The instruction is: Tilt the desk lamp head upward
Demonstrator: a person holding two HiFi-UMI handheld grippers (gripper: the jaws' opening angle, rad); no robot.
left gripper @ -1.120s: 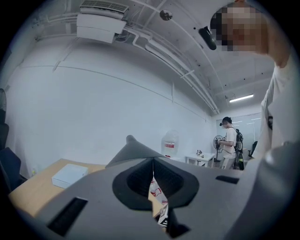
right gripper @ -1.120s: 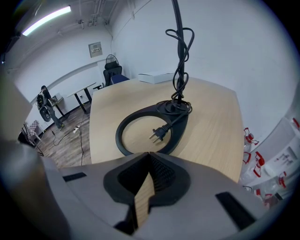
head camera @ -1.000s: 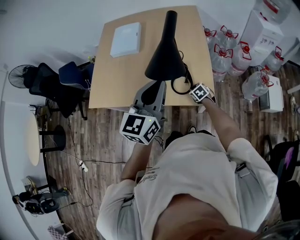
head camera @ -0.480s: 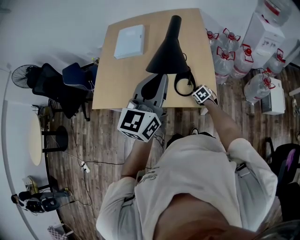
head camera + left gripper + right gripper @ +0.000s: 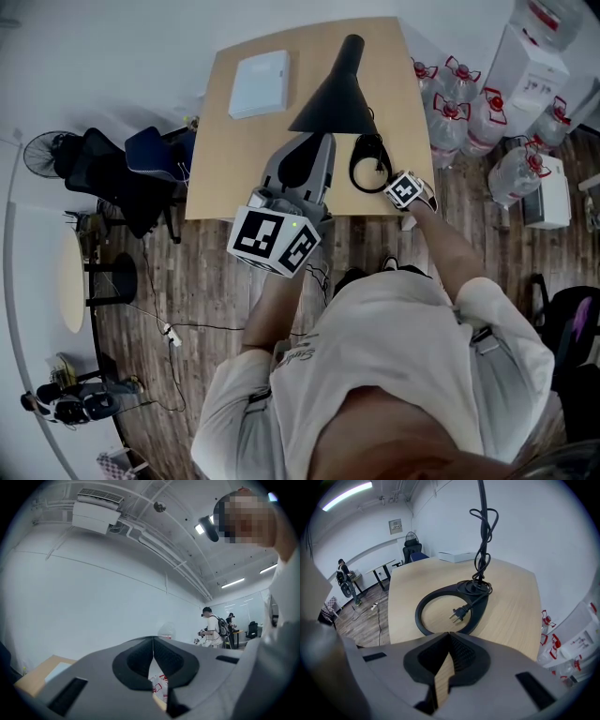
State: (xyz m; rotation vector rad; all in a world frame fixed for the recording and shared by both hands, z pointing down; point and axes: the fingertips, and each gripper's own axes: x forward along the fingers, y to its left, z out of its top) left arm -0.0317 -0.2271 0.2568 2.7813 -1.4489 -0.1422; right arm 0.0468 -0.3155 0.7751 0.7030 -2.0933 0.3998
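Observation:
The black cone-shaped lamp head point(image 5: 336, 89) stands over the wooden table point(image 5: 234, 159), its wide rim toward me. My left gripper point(image 5: 316, 139) points up at the near edge of that rim, just under it; whether it touches is hidden. In the left gripper view this gripper point(image 5: 153, 639) is shut with nothing between the jaws, and the lamp is out of sight. My right gripper point(image 5: 387, 182) is shut at the near rim of the lamp's ring base point(image 5: 370, 161). In the right gripper view its tips point(image 5: 449, 634) meet the ring base point(image 5: 423, 606).
The lamp's plug point(image 5: 459, 613) lies inside the ring, and the bundled cord point(image 5: 482, 550) hangs over it. A white box point(image 5: 260, 70) lies at the table's far left. Water bottles point(image 5: 450, 103) stand right of the table, chairs point(image 5: 103, 173) left. People point(image 5: 213, 625) stand far off.
The lamp head's rim has swung up: it showed as a rounded opening, now as a nearly straight edge. My left gripper has risen with it. The right gripper has stayed at the base.

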